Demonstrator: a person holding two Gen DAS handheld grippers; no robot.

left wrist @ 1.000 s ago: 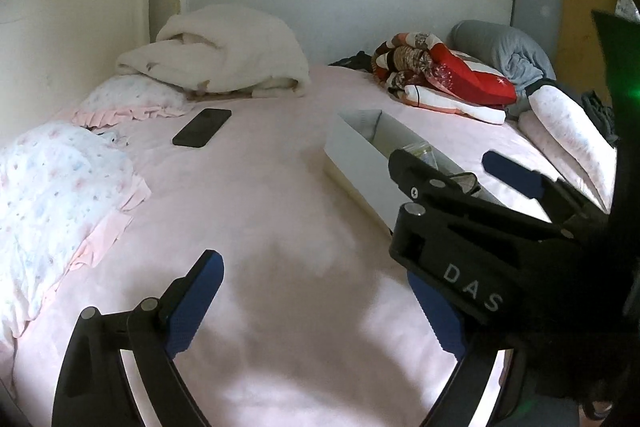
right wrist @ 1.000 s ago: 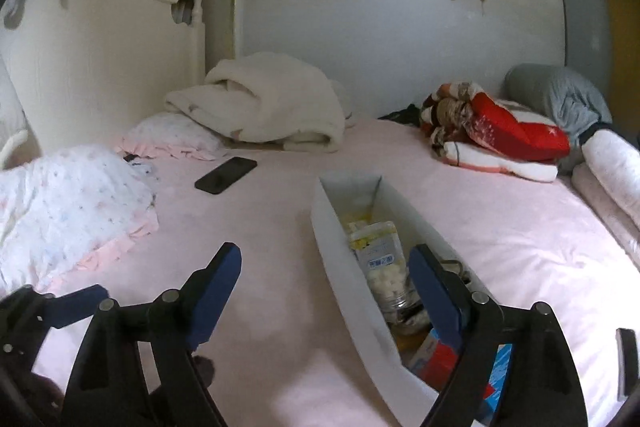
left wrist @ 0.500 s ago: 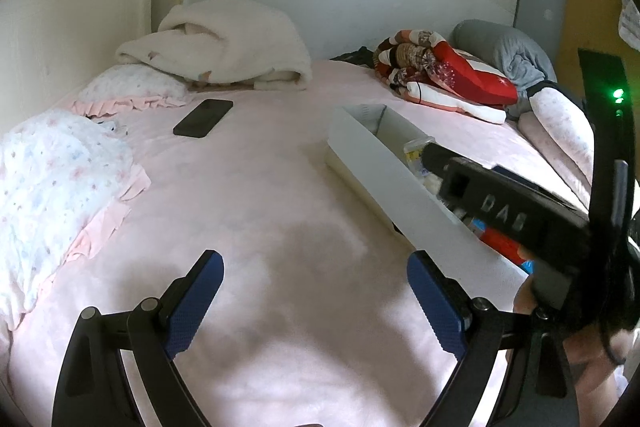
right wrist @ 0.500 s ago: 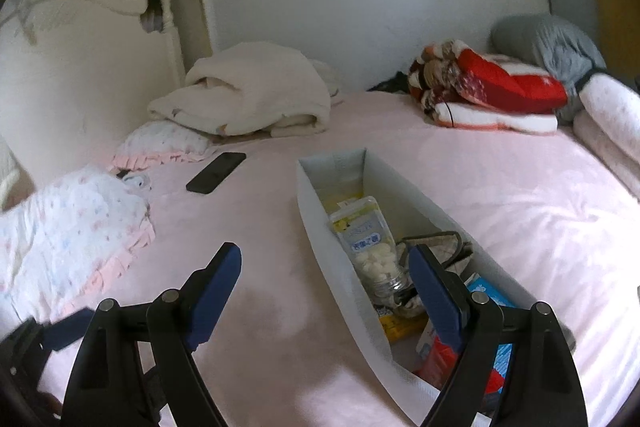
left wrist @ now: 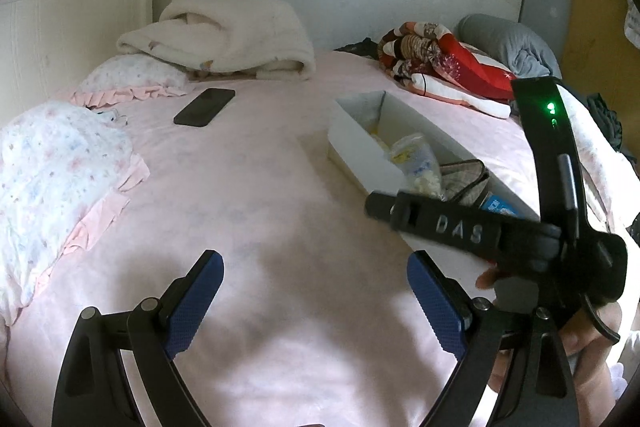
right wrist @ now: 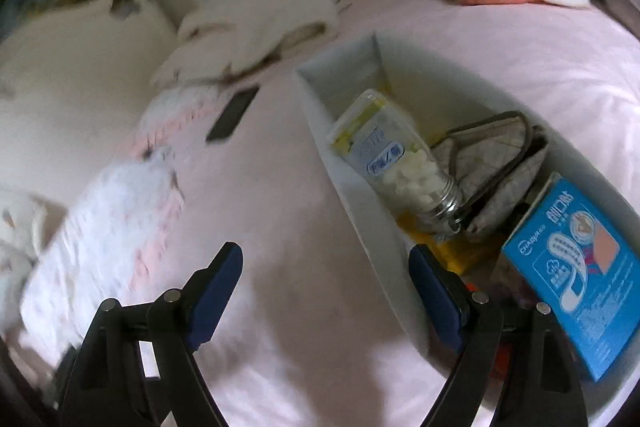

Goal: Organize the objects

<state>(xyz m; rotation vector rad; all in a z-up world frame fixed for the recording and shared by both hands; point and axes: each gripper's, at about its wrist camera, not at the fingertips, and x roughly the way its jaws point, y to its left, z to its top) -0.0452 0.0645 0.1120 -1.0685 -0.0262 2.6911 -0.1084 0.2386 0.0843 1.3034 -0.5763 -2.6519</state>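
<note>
- Judging from how things lie, the tidying looks partly done: the long white open-topped box (right wrist: 352, 187) on the pink bed sheet (left wrist: 260, 211) already holds a clear plastic jar of white tablets (right wrist: 400, 167) lying on its side, a grey quilted pouch with a brown trim (right wrist: 496, 167) and a blue printed carton (right wrist: 576, 283) leaning at the near end.
- Something yellow lies under the jar; what it is cannot be made out.
- Outside the box, the flat black phone (left wrist: 205, 101) lies alone on the sheet, well apart from it, near the floral pillows (left wrist: 60, 167). It seems the most likely thing left to gather, though that is a guess.
- The left gripper (left wrist: 316, 303) hovers over bare sheet with its blue-padded tongs wide and nothing between them.
- The right gripper (right wrist: 326, 297) also stands wide and empty; its right finger is over the box's near end, its left finger over the sheet outside, so the box's left wall runs up between them.
- In the left wrist view the right gripper's black body crosses in front of the box, with a hand (left wrist: 584, 343) behind it.
- Open room is generous: the middle of the sheet between box and phone is bare.
- Edges to mind are the thin box walls, the pillows on the left, and the folded cream blanket (left wrist: 224, 31) beyond the phone.
</note>
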